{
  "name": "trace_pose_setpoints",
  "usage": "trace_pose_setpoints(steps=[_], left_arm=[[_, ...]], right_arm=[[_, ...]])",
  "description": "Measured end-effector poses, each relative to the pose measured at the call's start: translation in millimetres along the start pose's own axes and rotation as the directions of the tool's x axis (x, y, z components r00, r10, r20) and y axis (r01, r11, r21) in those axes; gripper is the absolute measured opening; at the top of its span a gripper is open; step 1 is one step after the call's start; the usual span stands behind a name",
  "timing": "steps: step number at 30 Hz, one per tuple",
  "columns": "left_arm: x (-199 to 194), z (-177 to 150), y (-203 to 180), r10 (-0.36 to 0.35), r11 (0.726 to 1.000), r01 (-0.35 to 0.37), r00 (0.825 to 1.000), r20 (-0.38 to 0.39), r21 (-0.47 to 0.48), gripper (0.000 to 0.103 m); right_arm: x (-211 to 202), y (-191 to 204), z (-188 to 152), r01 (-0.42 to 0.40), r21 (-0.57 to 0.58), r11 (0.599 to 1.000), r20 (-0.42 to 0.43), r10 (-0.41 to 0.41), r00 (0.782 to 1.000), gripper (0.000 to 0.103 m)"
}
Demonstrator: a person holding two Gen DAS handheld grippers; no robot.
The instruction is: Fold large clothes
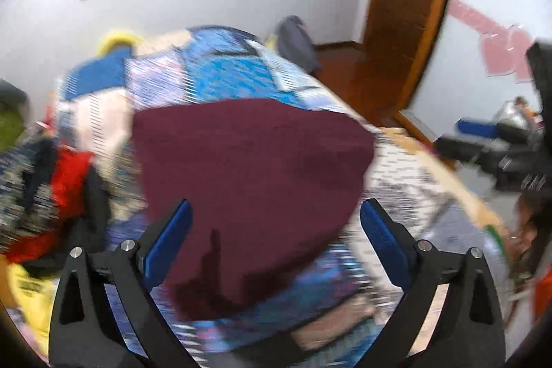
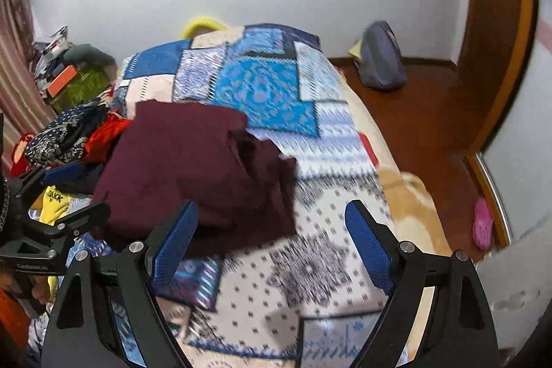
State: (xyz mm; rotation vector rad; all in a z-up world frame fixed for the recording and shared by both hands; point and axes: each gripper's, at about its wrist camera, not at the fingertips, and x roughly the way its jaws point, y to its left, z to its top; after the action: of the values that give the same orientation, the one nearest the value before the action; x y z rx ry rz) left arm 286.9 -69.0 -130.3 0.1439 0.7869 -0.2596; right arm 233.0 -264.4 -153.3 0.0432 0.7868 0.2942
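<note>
Maroon garment [image 1: 252, 181] sits on the bed [image 2: 327, 281], gathered into a compact, roughly squared bundle with layered folds showing along its right edge in the right wrist view. That looks like a fold largely done on this piece, though whether it is the final fold cannot be told. Both views are blurred.

Left tongs [image 1: 276, 226] hang wide open above the near edge of the garment, gripping nothing. Right tongs [image 2: 272, 226] are spread wide too, empty, with the bundle's corner just behind the left finger and bare quilt between the tips. Across the frame the other tool shows at the edge of each view.

Plenty remains, by the look of it. Beside the bundle, on its left, a heap of clothes [image 2: 69, 140] lies unfolded: a red piece, a dark dotted print, something yellow with lettering. Those appear untouched.

Textures now. The maroon cloth reads as soft, matte and fairly thick, holding rounded edges rather than crisp creases. The quilt beneath is a busy patchwork of blue, white and cream printed panels, flat and smooth. The heap is crumpled, mixed fabrics tangled over each other. Beyond the bed: a polished wooden floor [image 2: 414, 112] and a slumped grey bag [image 2: 381, 57] against the wall.
</note>
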Motion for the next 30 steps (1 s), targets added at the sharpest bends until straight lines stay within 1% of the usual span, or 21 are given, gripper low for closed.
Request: trace_pose_setpoints(steps=[2,3,5,6,8,9,11,12,13,16,18,21,24,26,30], left_arm=[[0.4,-1.5,17.6,0.087,0.996,-0.087,0.996,0.008,-0.001,0.098],[3.6,-1.9,27.5,0.121,0.993,-0.121,0.993,0.000,-0.015,0.098],[10.3,-3.1,50.9,0.151,0.985,-0.152,0.988,-0.017,-0.078,0.098],[14.7,-3.8,58.9,0.147,0.984,-0.148,0.989,-0.026,-0.103,0.098],[30.3,-9.4,78.8,0.121,0.977,-0.133,0.990,-0.077,-0.168,0.098],[38.2,-12.5,83.8,0.113,0.975,-0.129,0.989,-0.099,-0.181,0.098],[57.9,-24.6,87.7,0.127,0.973,-0.153,0.980,-0.153,-0.170,0.098],[61.9,-29.0,87.5,0.128,0.973,-0.155,0.979,-0.159,-0.169,0.099],[66.1,-37.0,85.2,0.131,0.973,-0.159,0.977,-0.166,-0.166,0.103],[71.0,-50.4,79.2,0.134,0.977,-0.159,0.976,-0.171,-0.142,0.103],[74.7,-59.6,78.0,0.125,0.980,-0.149,0.976,-0.177,-0.134,0.103],[79.0,-75.1,73.8,0.123,0.982,-0.148,0.973,-0.194,-0.119,0.103],[80.6,-88.7,73.9,0.115,0.980,-0.145,0.971,-0.208,-0.134,0.103],[78.4,-94.8,77.7,0.097,0.977,-0.134,0.973,-0.211,-0.167,0.103],[71.1,-100.7,81.8,0.081,0.973,-0.125,0.971,-0.224,-0.193,0.103]], right_arm=[[4.8,13.1,9.2,-0.015,-0.031,0.999,0.012,0.015,1.000,0.085],[8.6,21.6,14.5,-0.022,-0.052,0.998,0.020,0.023,1.000,0.085],[17.8,35.2,21.5,-0.045,-0.085,0.995,0.023,0.047,0.999,0.085],[23.4,41.5,24.2,-0.055,-0.094,0.994,0.018,0.057,0.998,0.085],[38.9,52.5,28.2,-0.076,-0.111,0.991,-0.005,0.076,0.997,0.085],[48.6,56.8,29.4,-0.081,-0.116,0.990,-0.024,0.079,0.997,0.085],[64.9,59.2,29.5,-0.071,-0.120,0.990,-0.059,0.064,0.996,0.085],[72.8,58.3,28.5,-0.060,-0.117,0.991,-0.075,0.051,0.996,0.085],[80.4,55.9,26.5,-0.048,-0.113,0.992,-0.091,0.038,0.995,0.085],[107.9,39.6,11.2,0.014,-0.125,0.992,-0.165,-0.034,0.986,0.085],[117.5,29.1,-0.1,0.000,-0.133,0.991,-0.203,-0.027,0.979,0.085],[119.0,11.5,-18.5,-0.062,-0.087,0.994,-0.219,0.042,0.975,0.086],[113.3,1.6,-28.2,-0.093,-0.040,0.995,-0.226,0.082,0.971,0.086],[107.1,-0.8,-32.4,-0.083,-0.031,0.996,-0.223,0.075,0.972,0.087],[89.6,-5.9,-40.3,-0.045,-0.035,0.998,-0.226,0.036,0.973,0.087]])
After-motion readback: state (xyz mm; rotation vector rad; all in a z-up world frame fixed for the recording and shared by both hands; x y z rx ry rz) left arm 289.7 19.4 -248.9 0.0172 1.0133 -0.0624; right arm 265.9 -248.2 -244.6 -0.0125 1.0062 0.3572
